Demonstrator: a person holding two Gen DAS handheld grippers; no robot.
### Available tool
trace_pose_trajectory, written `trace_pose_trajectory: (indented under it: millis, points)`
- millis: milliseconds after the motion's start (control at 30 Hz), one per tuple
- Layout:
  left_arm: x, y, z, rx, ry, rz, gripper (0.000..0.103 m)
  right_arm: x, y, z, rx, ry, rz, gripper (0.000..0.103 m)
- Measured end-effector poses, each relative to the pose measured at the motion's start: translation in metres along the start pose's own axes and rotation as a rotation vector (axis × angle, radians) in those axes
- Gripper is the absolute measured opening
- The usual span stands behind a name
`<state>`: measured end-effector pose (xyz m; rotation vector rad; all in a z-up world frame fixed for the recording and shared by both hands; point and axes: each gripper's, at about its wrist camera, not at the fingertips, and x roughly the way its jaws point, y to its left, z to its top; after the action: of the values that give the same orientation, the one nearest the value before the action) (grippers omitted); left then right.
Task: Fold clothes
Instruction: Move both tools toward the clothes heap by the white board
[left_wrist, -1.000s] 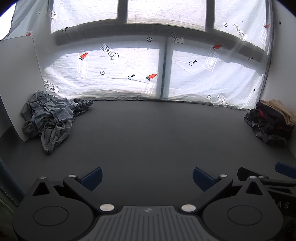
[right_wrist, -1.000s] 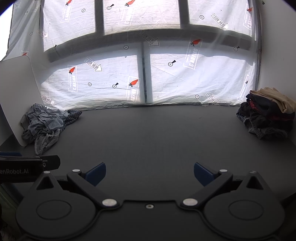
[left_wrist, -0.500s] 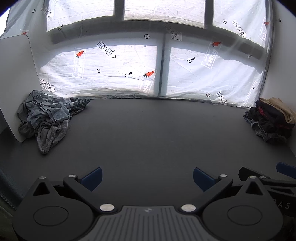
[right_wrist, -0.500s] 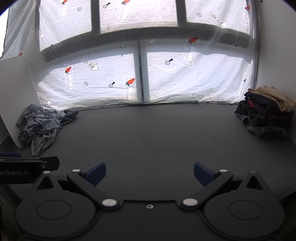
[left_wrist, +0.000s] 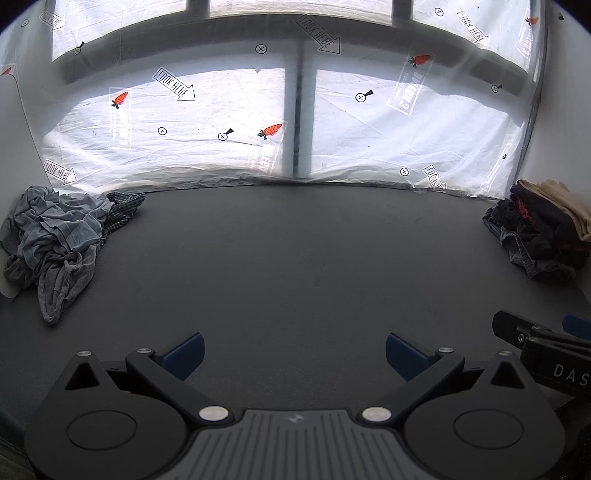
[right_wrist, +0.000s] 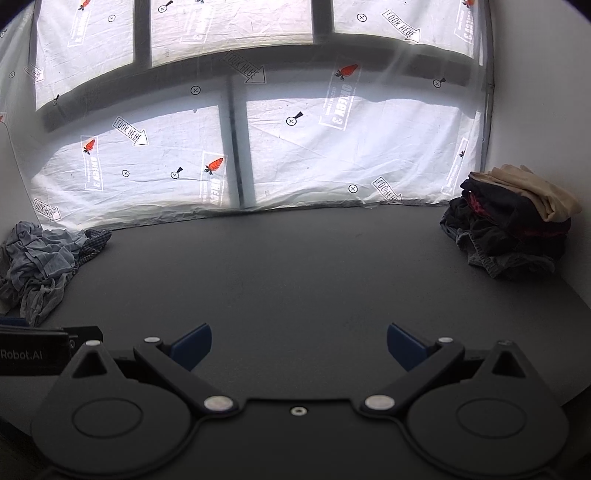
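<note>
From the crumpled grey pile (left_wrist: 55, 240) at the desk's (left_wrist: 295, 266) far left, we should lift one garment with our empty, wide-open left tool (left_wrist: 293, 354), spread it mid-desk with the equally open, empty right tool (right_wrist: 299, 349), leaving the darker stack (right_wrist: 513, 225) far right.

The counter (left_wrist: 295, 266) looks matt and dark, the heap of grey clothes (left_wrist: 55, 240) is soft crumpled cloth, and the window sheet (left_wrist: 406, 129) looks like thin, creased, translucent plastic.
</note>
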<state>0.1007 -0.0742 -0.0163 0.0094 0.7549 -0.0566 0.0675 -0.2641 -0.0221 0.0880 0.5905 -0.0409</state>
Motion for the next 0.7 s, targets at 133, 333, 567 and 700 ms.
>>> trace_pose_trajectory:
  millis: [133,333,567,700]
  points:
    - [0.023,-0.014,0.03,-0.02,0.03,-0.027,0.103,0.025,-0.018,0.026,0.069,-0.003,0.008,0.103]
    - [0.047,-0.004,0.049,-0.098,0.057,0.0,0.103,0.072,-0.027,0.053,0.141,-0.01,0.048,0.103]
    - [0.077,0.061,0.063,-0.243,0.139,0.096,0.103,0.122,0.016,0.06,0.062,0.109,0.126,0.103]
    - [0.102,0.11,0.076,-0.265,0.171,0.17,0.103,0.154,0.06,0.062,-0.011,0.138,0.135,0.103]
